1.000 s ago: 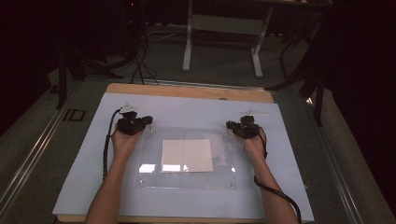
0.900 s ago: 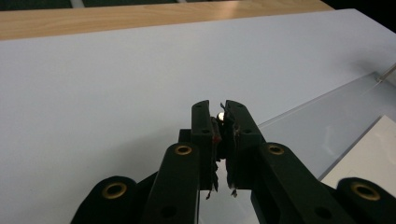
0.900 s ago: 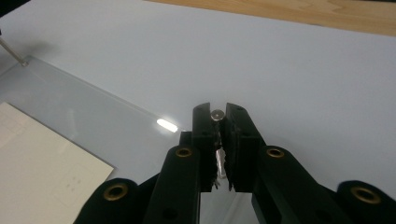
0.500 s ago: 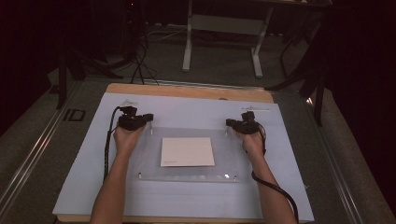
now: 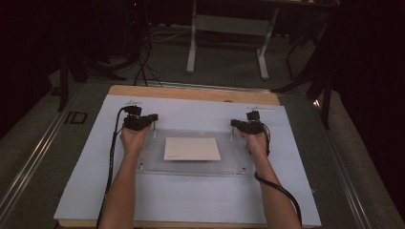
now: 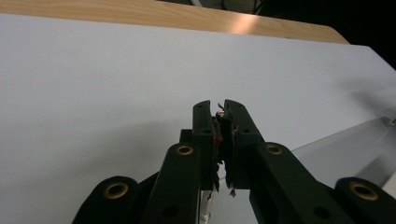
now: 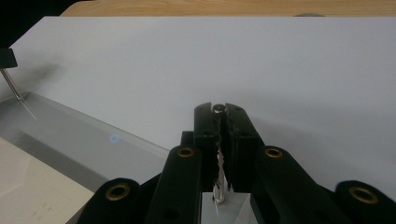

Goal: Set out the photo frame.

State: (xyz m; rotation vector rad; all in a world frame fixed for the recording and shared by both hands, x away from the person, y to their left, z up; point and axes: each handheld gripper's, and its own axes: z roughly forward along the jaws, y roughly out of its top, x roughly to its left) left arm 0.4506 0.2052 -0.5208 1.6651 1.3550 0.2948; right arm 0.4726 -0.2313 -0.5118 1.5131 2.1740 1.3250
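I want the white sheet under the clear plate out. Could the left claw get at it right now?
Probably not: the left claw is shut on a pin, and the clear plate covers the white sheet.

Paper sheet (image 5: pixel 192 149) under clear plate (image 5: pixel 191 164), centred on table (image 5: pixel 191 93).

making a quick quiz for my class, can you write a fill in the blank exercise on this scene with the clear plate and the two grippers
1. Each gripper, the left gripper and the right gripper, is shut on a thin metal ____.
2. The clear plate lies flat with a ____ sheet at its middle.
3. The two pins stand at the plate's ____ corners, away from the person.
4. The white mat lies on a ____ tabletop.

Missing words: pin; white; far; wooden
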